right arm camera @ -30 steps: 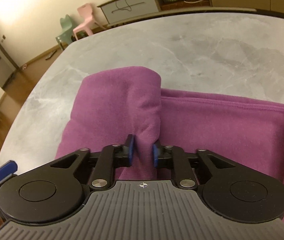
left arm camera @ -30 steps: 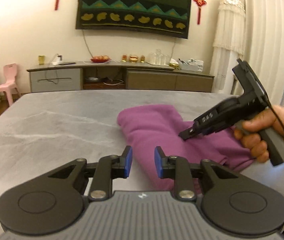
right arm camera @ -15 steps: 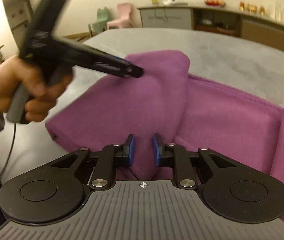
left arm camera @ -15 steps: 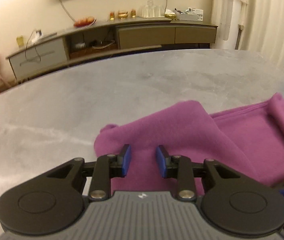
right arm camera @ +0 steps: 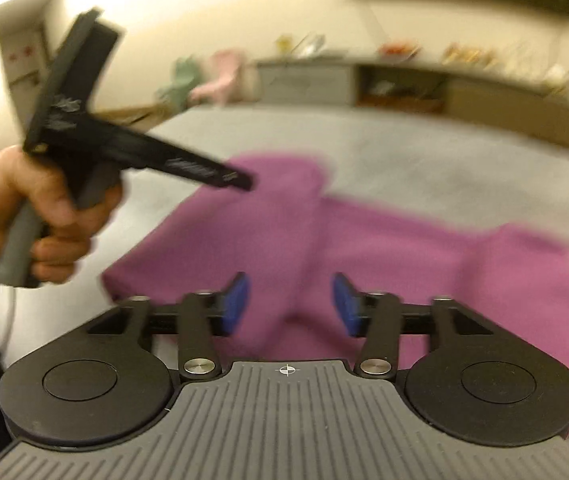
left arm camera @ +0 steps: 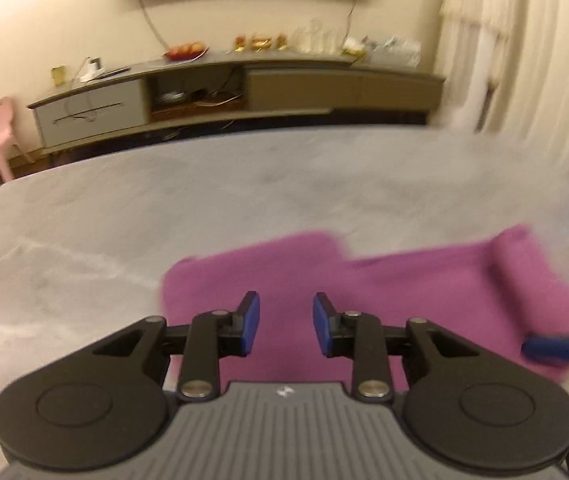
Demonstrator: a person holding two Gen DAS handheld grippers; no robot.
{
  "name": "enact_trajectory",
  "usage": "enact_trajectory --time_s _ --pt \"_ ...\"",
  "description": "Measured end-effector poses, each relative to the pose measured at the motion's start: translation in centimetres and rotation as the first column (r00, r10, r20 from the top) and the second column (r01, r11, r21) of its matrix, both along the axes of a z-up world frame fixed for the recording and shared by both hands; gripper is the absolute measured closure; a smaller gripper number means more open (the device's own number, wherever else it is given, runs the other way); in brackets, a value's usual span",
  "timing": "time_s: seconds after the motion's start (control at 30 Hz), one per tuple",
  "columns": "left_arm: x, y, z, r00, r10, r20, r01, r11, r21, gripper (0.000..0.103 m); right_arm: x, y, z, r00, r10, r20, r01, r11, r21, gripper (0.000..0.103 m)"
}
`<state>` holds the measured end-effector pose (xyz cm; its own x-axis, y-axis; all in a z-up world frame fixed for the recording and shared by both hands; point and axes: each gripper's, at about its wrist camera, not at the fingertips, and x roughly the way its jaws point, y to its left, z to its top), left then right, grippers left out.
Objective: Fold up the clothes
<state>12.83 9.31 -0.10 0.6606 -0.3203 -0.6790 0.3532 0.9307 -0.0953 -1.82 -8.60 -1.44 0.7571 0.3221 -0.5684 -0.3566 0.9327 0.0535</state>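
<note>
Currently both the left tool [left arm camera: 286,323] and right tool [right arm camera: 290,305] hover released above the folded purple garment [left arm camera: 404,292] on the grey surface [left arm camera: 164,200].

Warm indoor light; motion blur; fisheye-warped edges.

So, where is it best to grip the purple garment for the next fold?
Probably the raised fold ridge of the purple garment, between the open right gripper pads, approached from the near edge. The fabric bunches up there; elsewhere it lies flat on the table.
</note>
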Motion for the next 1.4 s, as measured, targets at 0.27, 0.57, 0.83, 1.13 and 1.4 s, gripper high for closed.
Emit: enact_trajectory --time_s 0.27,0.57,0.83,1.13,1.4 --pt "1.0 -7.0 -1.7 0.985 -0.110 -0.135 0.081 0.975 -0.205 0.062 -3.5 -5.7 -2.2 0.985 -0.157 0.078 0.171 0.955 -0.241 0.047" --pt "2.7 -13.8 -5.2 0.959 -0.168 -0.228 0.088 0.941 -0.326 0.092 -4.1 -5.8 -2.1 0.989 -0.082 0.124 0.107 0.972 -0.208 0.094" --pt "1.2 -10.1 -0.7 0.991 -0.045 -0.124 0.013 0.969 -0.247 0.093 -3.9 -4.1 -1.3 0.985 0.019 0.173 0.004 0.991 -0.133 0.098" --pt "0.9 -6.9 -3.9 0.976 0.063 -0.208 -0.102 0.978 -0.180 0.091 -1.3 -1.7 -4.4 0.994 0.052 0.093 -0.036 0.986 -0.164 0.098" --pt "1.6 -3.8 -5.6 0.933 -0.053 -0.356 -0.157 0.829 -0.536 0.067 -2.1 -3.9 -1.2 0.976 -0.037 0.216 0.044 0.999 -0.027 0.099"
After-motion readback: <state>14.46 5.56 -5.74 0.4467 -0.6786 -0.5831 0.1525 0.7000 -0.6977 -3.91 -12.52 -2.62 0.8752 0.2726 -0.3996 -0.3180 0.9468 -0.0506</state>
